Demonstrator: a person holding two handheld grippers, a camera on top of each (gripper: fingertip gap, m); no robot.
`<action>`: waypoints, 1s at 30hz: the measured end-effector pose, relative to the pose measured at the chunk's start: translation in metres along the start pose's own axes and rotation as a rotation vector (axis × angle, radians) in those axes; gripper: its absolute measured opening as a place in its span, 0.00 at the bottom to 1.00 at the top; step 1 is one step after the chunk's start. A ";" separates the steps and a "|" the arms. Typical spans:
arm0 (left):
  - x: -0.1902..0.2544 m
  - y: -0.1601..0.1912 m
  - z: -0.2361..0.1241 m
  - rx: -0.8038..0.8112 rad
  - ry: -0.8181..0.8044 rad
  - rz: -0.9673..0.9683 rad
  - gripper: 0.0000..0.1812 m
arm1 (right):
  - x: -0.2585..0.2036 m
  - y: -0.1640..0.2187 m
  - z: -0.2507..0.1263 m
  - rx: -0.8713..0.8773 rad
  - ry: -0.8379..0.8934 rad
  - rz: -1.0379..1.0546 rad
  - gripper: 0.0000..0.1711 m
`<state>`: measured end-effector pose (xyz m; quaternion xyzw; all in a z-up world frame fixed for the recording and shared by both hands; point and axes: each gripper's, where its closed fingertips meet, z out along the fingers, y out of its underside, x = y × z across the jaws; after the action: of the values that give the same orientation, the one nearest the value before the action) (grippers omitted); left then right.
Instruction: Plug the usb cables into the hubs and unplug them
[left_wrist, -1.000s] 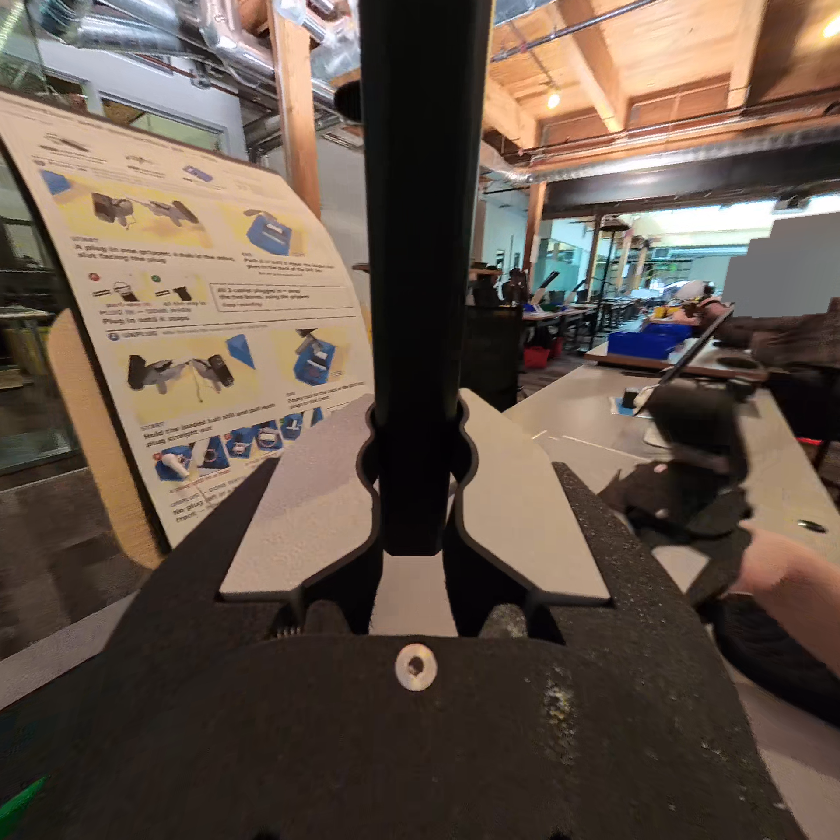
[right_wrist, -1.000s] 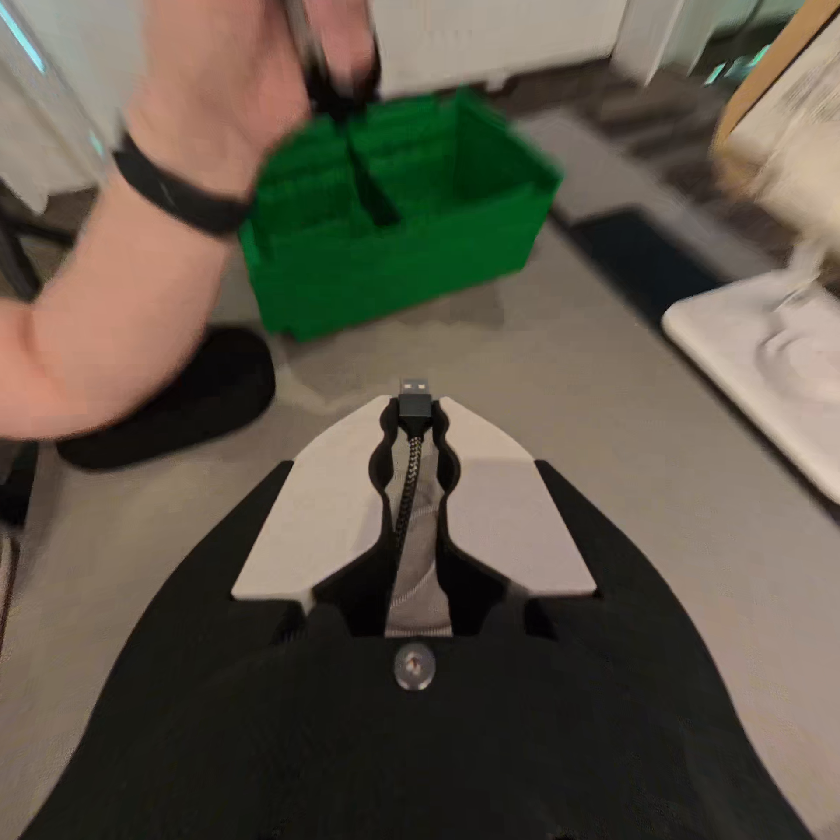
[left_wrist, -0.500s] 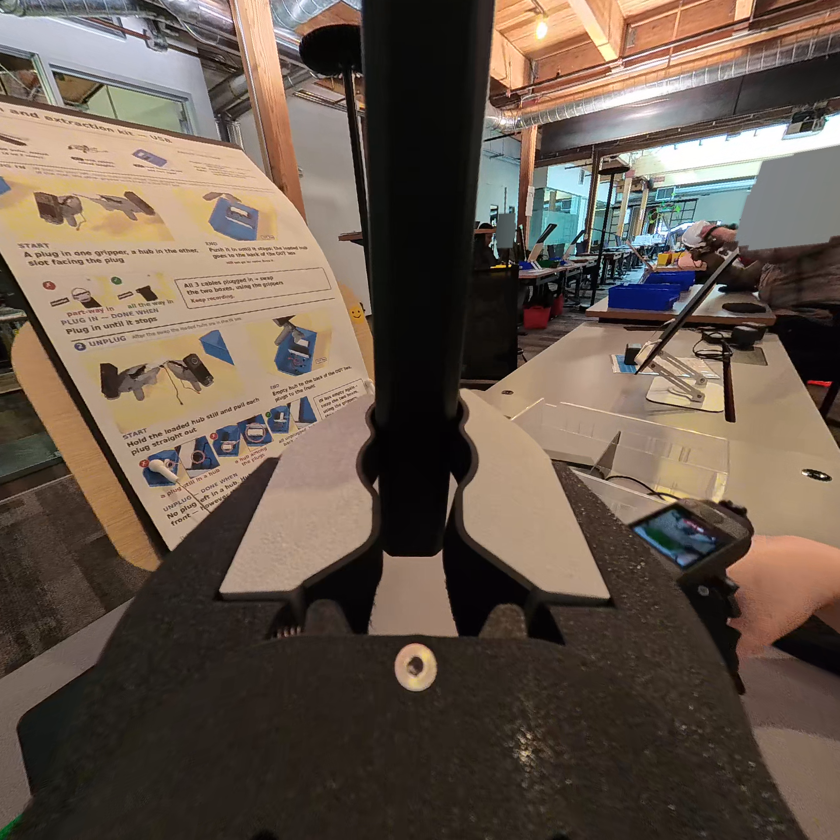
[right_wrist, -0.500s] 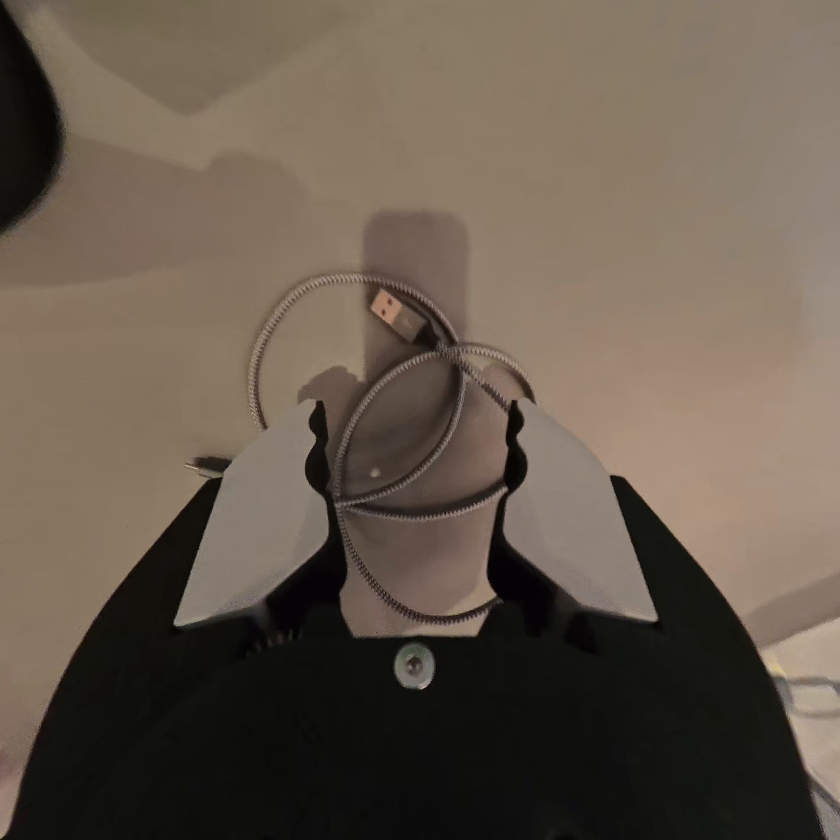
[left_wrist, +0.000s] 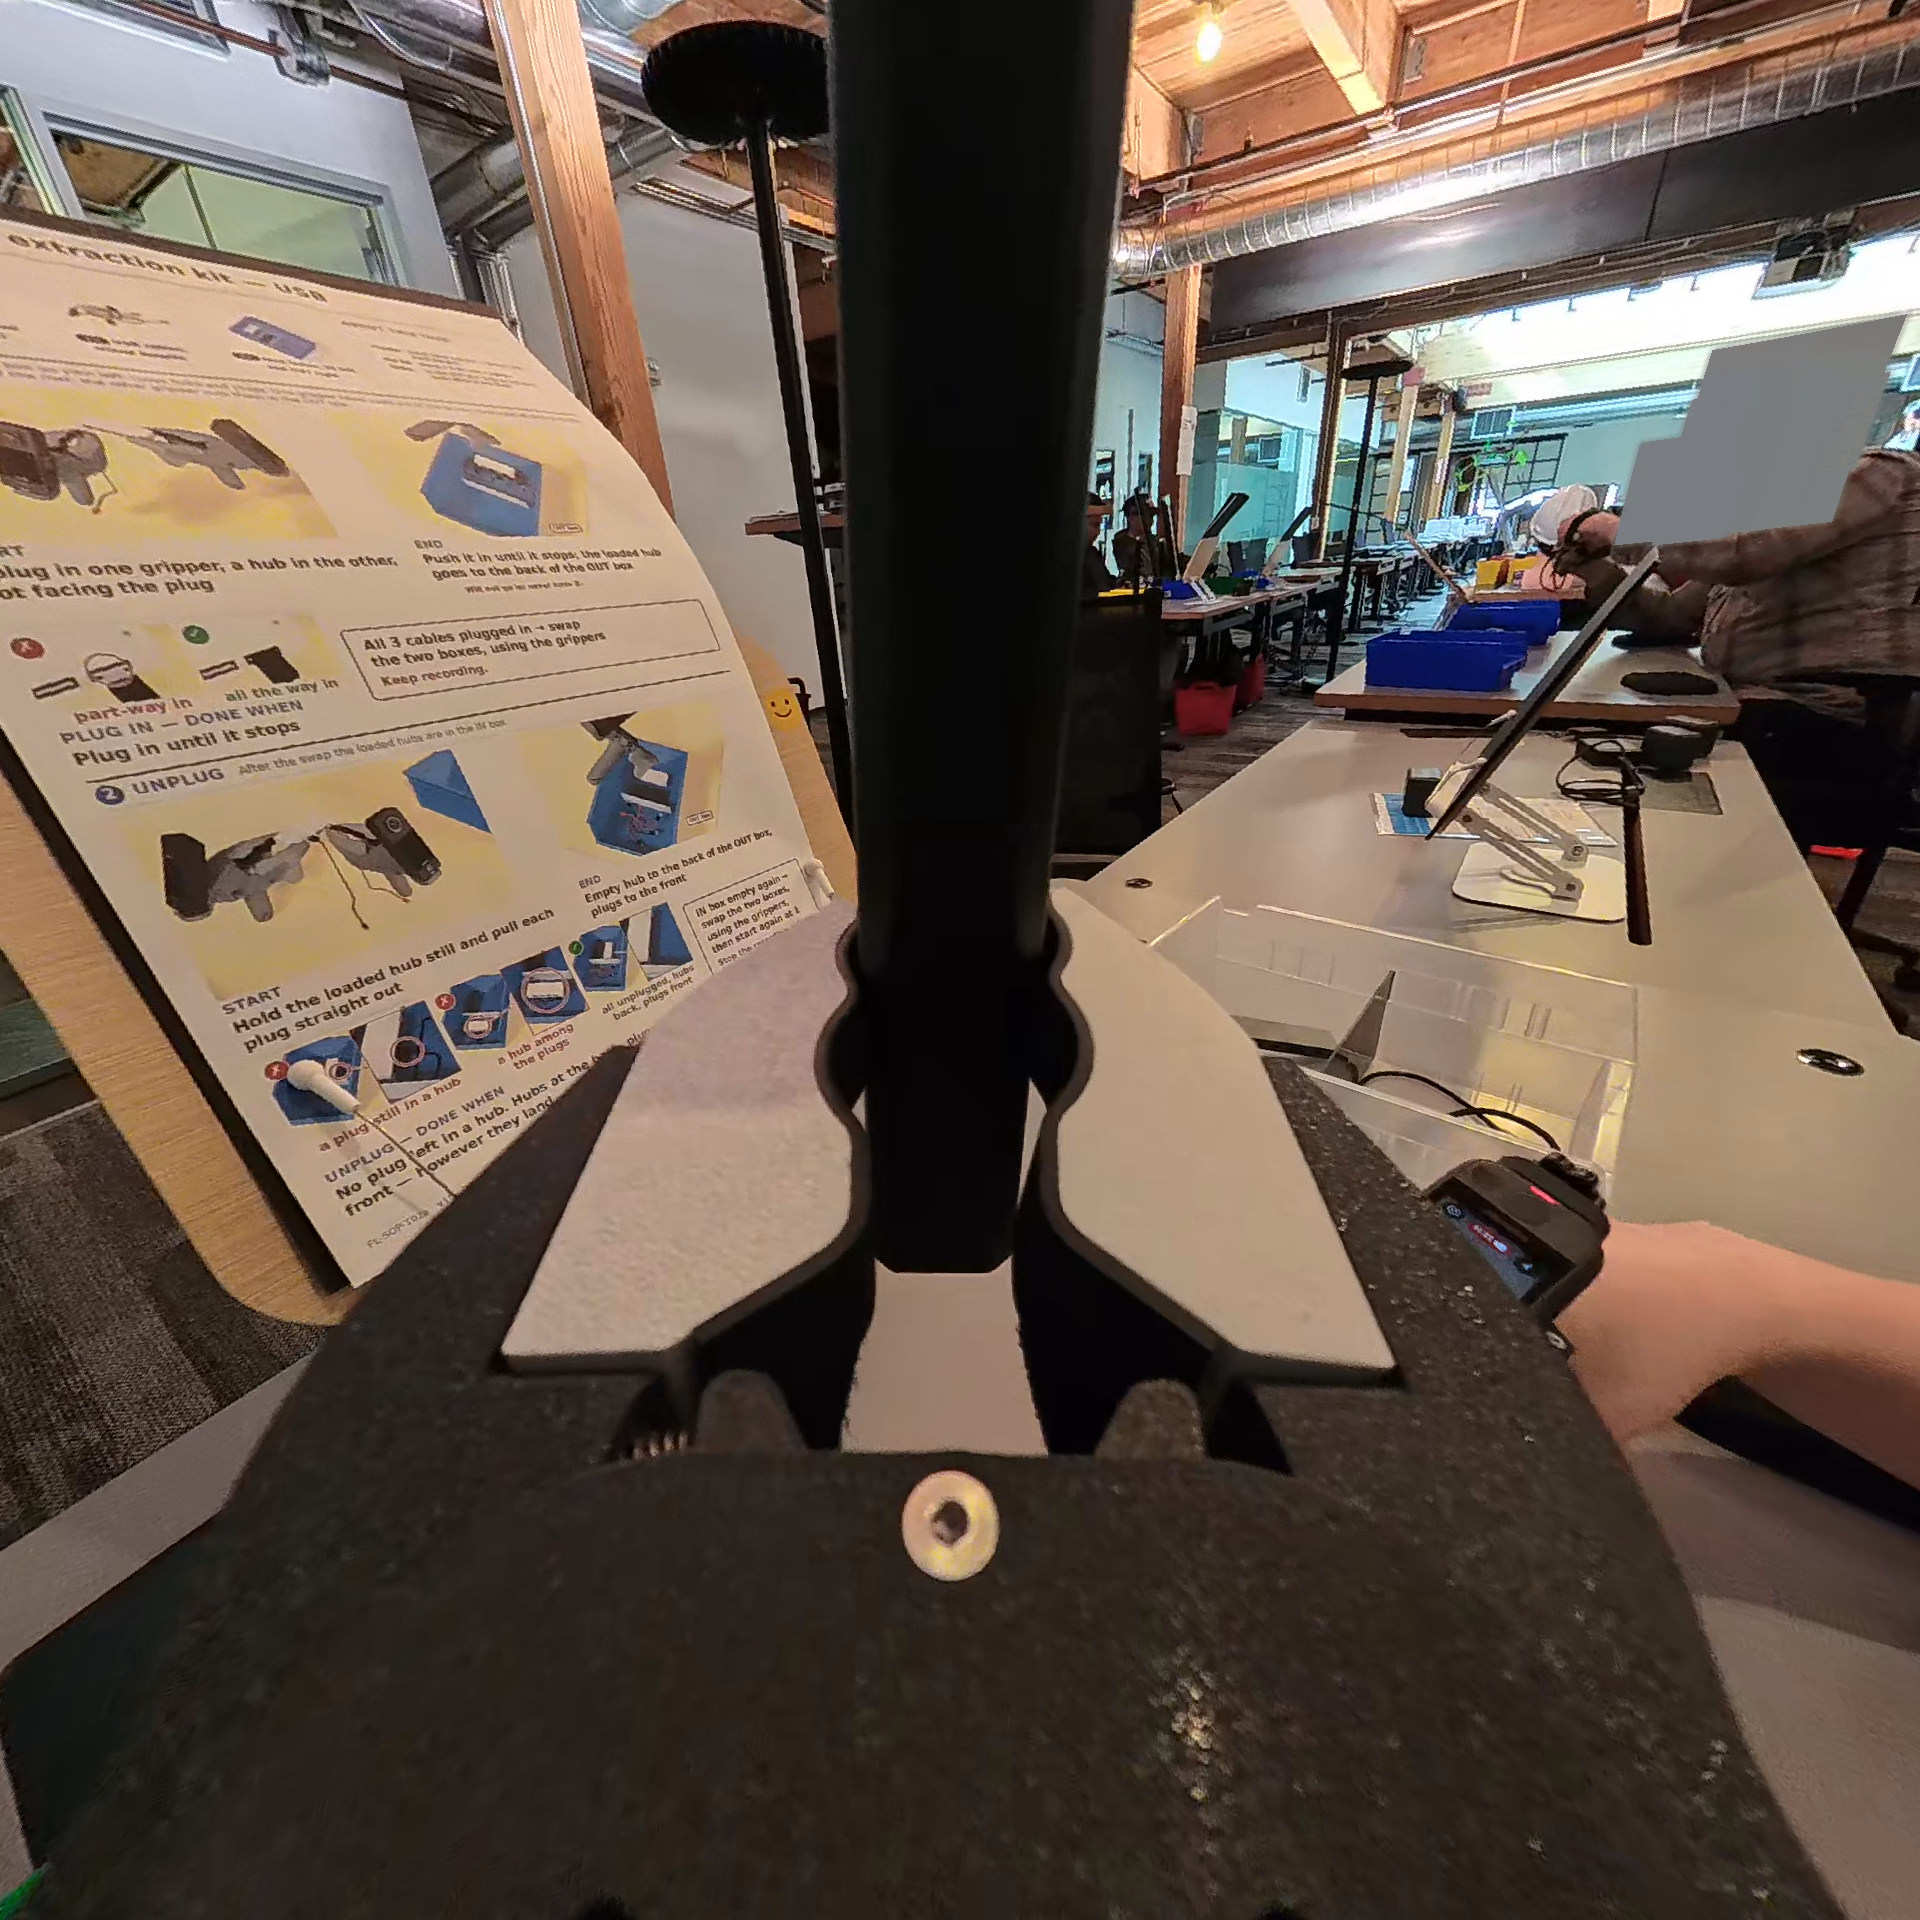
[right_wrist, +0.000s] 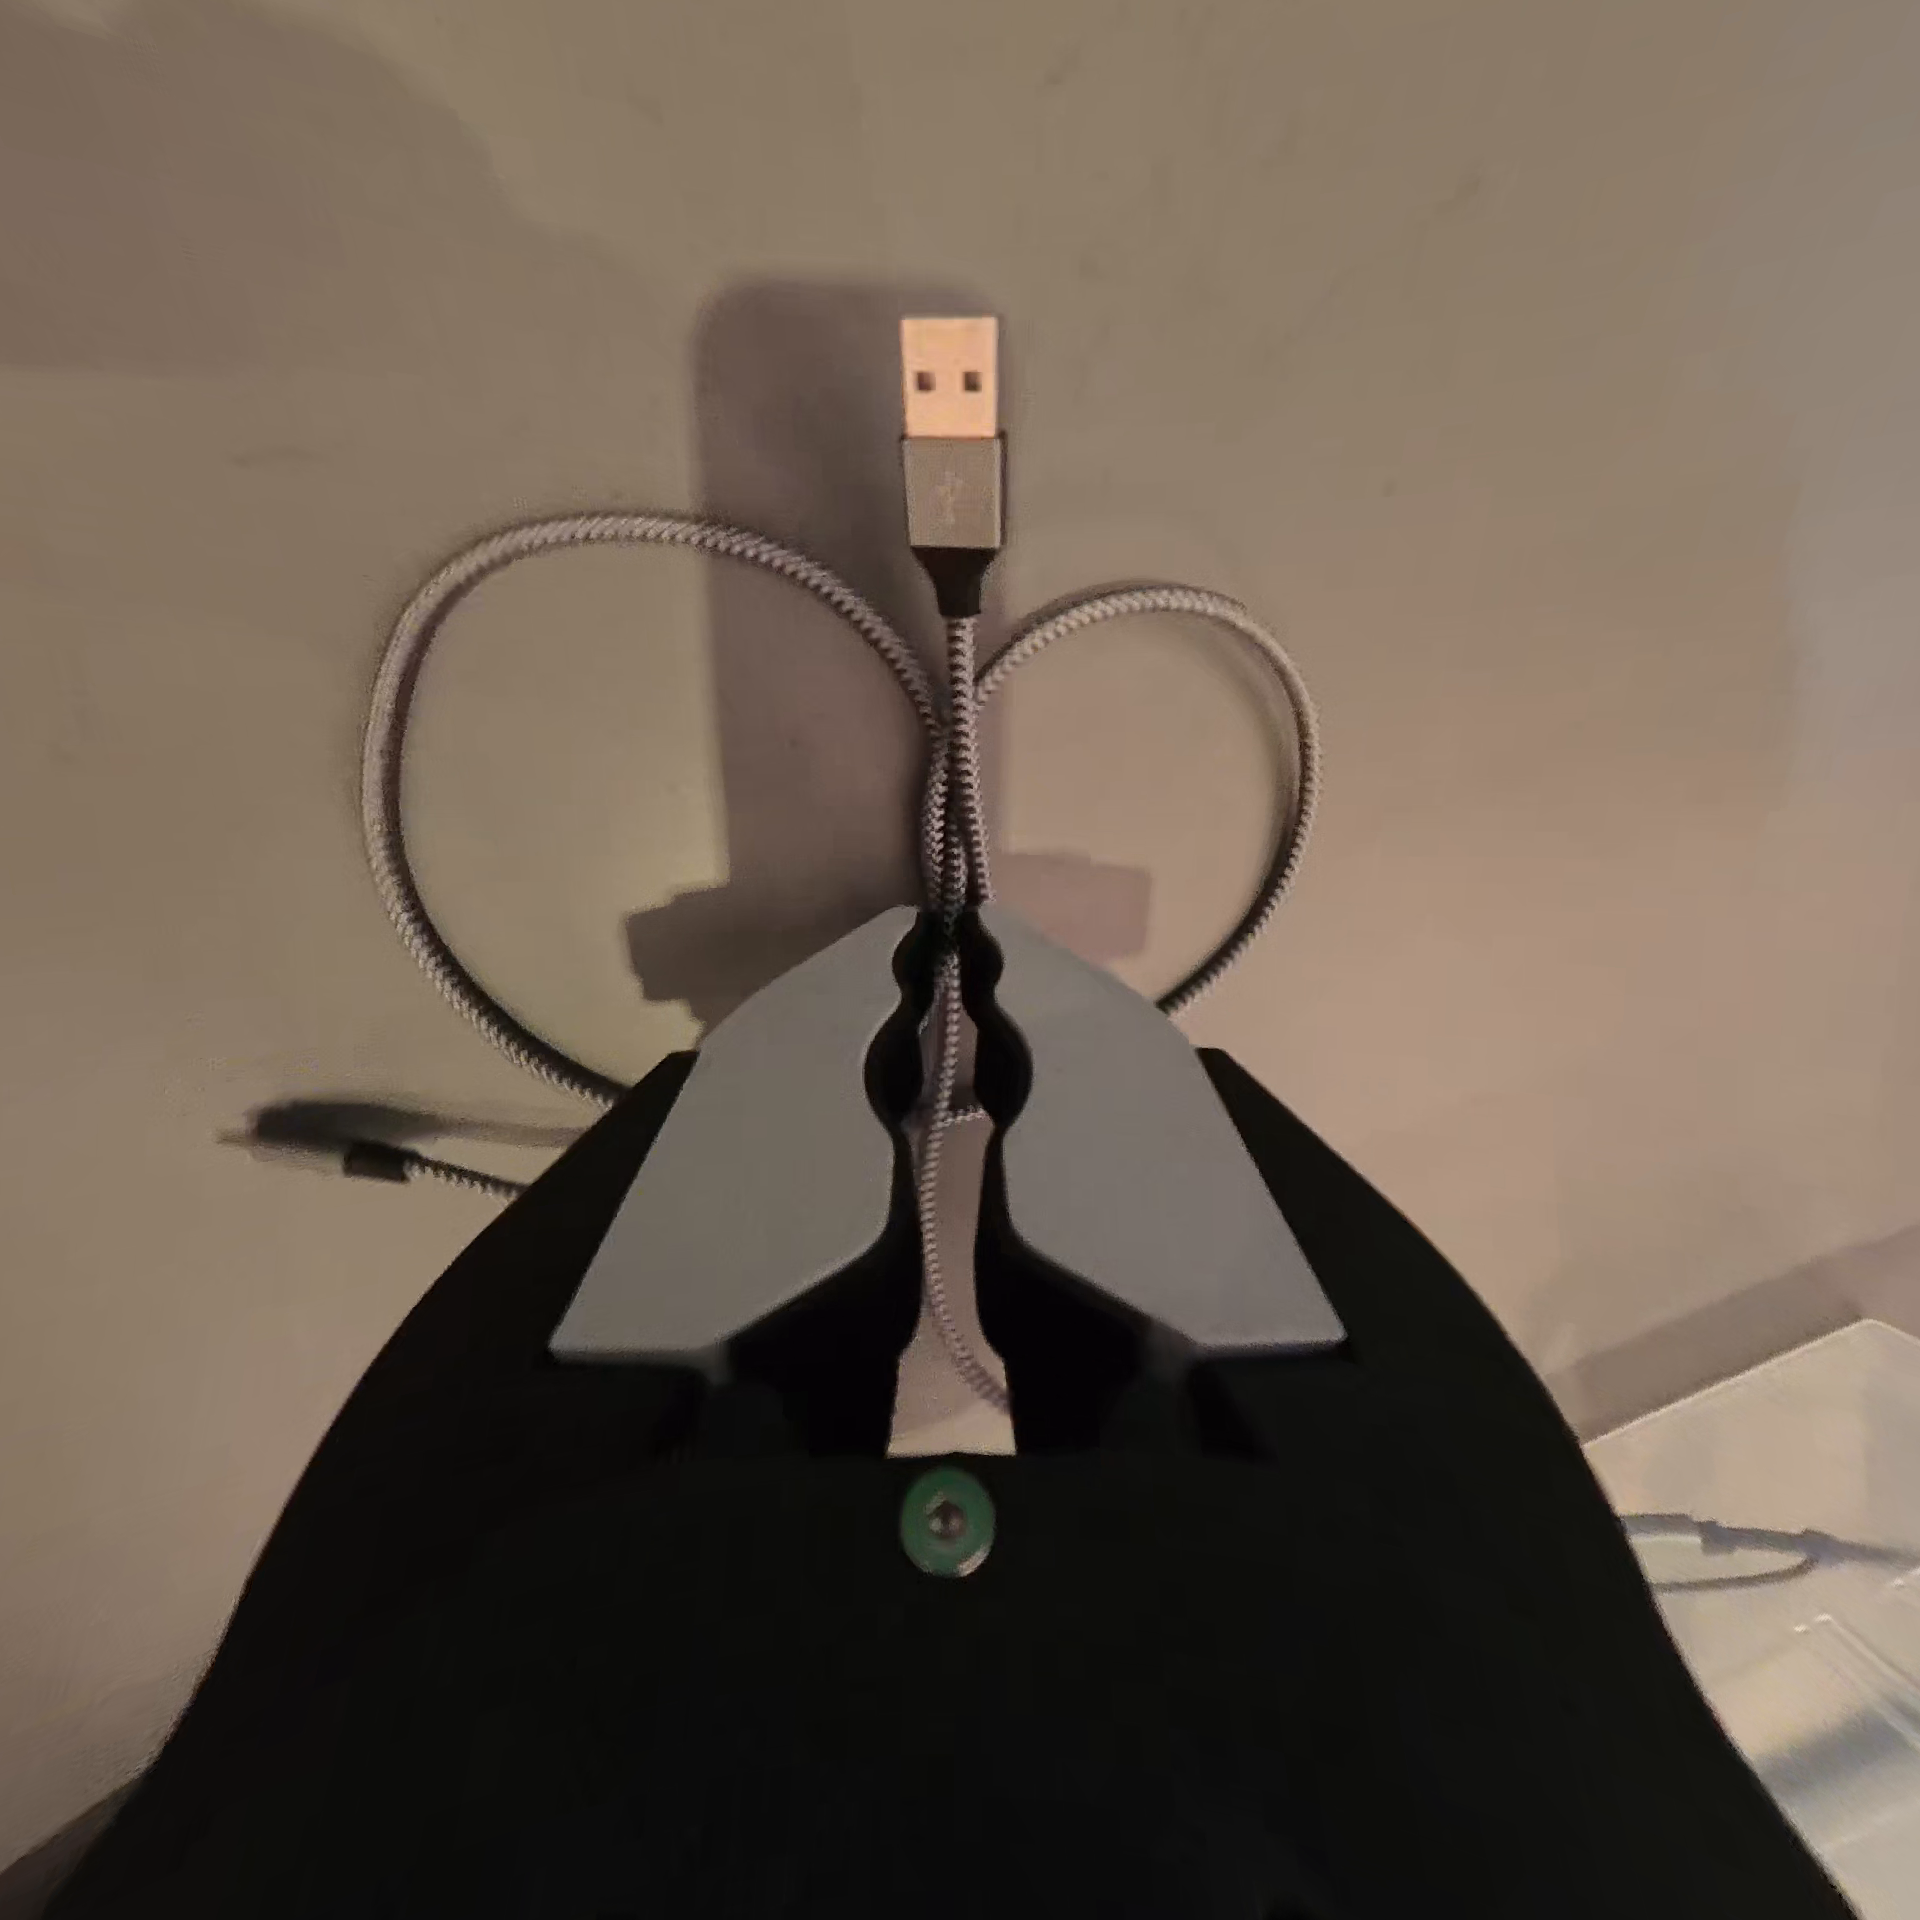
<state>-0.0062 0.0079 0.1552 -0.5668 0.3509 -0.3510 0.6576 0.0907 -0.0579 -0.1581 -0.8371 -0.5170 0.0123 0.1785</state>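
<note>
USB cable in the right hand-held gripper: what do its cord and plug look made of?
The USB cable has a cord that looks like braided fabric sleeving, grey-and-white woven pattern, matte. Its plug looks like bare metal, a shiny shell with two square holes; the grey housing behind it could be metal or plastic.

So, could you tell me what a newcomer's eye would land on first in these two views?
In the right wrist view, the braided USB cable stands out: the right gripper is shut on its bunched strands, two loops fan out to either side and the plug points straight ahead over the pale table. In the left wrist view, the left gripper clamps a long dark hub upright, with a big illustrated instruction board leaning at left.
</note>
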 end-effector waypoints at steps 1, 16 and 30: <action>0.000 -0.001 0.000 0.001 0.001 0.000 0.15 | 0.004 -0.002 -0.001 0.016 0.014 -0.006 0.03; -0.001 -0.011 -0.011 0.037 0.011 -0.032 0.15 | 0.102 0.014 -0.240 0.665 0.469 0.244 0.02; 0.008 -0.007 -0.004 0.021 0.034 -0.032 0.15 | 0.104 0.232 -0.145 0.211 0.613 0.407 0.02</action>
<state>-0.0061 -0.0020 0.1612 -0.5594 0.3494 -0.3746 0.6517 0.3685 -0.1021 -0.0771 -0.8644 -0.2588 -0.1502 0.4041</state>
